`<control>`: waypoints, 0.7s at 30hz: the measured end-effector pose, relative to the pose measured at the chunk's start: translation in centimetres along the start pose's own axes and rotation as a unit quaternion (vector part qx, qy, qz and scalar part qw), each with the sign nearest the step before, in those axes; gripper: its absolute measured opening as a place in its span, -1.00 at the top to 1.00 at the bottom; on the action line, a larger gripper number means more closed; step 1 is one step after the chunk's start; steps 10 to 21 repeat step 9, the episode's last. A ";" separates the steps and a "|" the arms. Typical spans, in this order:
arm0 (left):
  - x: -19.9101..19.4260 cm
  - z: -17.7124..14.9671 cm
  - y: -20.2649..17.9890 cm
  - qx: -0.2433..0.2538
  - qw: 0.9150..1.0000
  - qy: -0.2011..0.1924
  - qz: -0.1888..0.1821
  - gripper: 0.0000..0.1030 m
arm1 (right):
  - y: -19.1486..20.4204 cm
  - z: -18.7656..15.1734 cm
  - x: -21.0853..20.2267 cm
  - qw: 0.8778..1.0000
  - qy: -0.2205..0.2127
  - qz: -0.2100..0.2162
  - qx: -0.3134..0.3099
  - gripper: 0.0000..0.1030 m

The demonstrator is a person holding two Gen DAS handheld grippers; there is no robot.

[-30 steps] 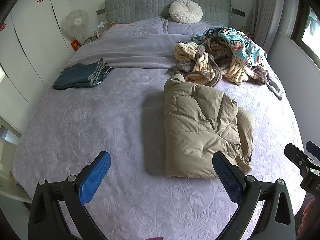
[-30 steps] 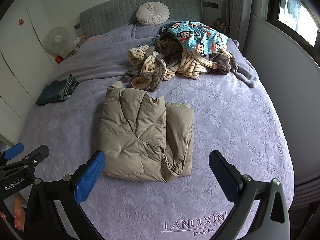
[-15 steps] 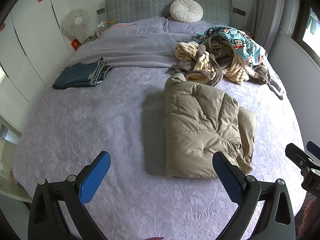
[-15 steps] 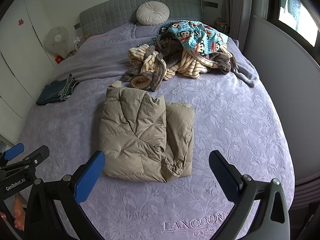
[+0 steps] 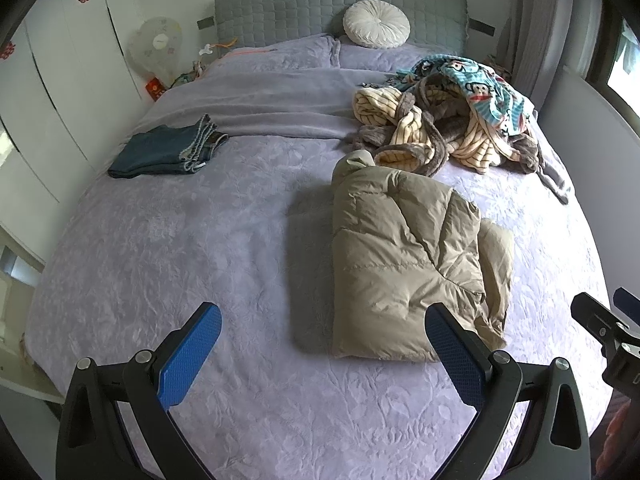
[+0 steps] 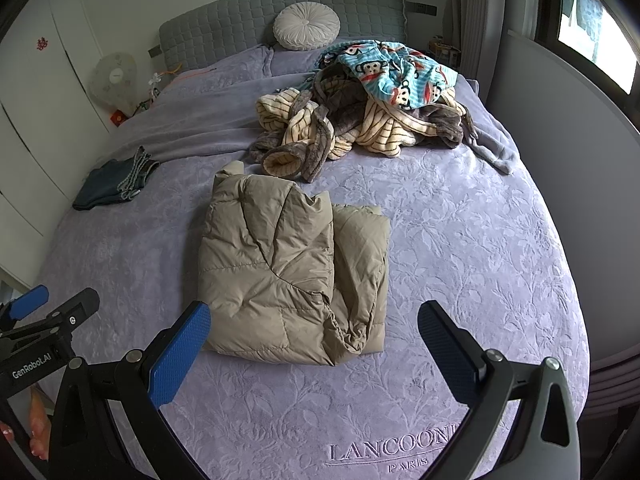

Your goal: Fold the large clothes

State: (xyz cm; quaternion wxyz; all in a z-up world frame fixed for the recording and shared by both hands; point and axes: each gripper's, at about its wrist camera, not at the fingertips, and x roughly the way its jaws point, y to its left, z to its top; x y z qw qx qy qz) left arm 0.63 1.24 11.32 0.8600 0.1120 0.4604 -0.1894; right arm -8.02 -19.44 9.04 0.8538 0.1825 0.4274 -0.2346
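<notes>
A beige puffer jacket (image 5: pixel 404 264) lies folded into a rectangle on the purple bedspread (image 5: pixel 200 240), near the foot of the bed. It also shows in the right wrist view (image 6: pixel 288 268). My left gripper (image 5: pixel 324 352) is open and empty, held above the bed's foot end, left of the jacket's near edge. My right gripper (image 6: pixel 316 348) is open and empty, held just in front of the jacket's near edge. Each gripper shows at the edge of the other's view.
A heap of unfolded clothes (image 5: pixel 452 120), striped, grey and monkey-print, lies behind the jacket at the right. Folded jeans (image 5: pixel 168 152) lie at the bed's left side. A round white cushion (image 5: pixel 376 24) leans on the grey headboard. White wardrobes stand left, a wall right.
Almost nothing has moved. Both views have shifted very slightly; the jacket and both open grippers stay as they were.
</notes>
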 end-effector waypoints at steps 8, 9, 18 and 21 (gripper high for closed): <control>0.2 0.5 0.0 0.008 1.000 0.003 -0.009 -0.98 | -0.2 -0.1 0.2 1.000 0.001 0.000 -0.002 -1.00; 0.3 0.5 0.0 0.009 1.000 0.005 -0.011 -0.98 | -0.2 0.0 0.1 1.000 0.001 0.000 -0.002 -1.00; 0.3 0.5 0.0 0.009 1.000 0.005 -0.011 -0.98 | -0.2 0.0 0.1 1.000 0.001 0.000 -0.002 -1.00; 0.3 0.5 0.0 0.009 1.000 0.005 -0.011 -0.98 | -0.2 0.0 0.1 1.000 0.001 0.000 -0.002 -1.00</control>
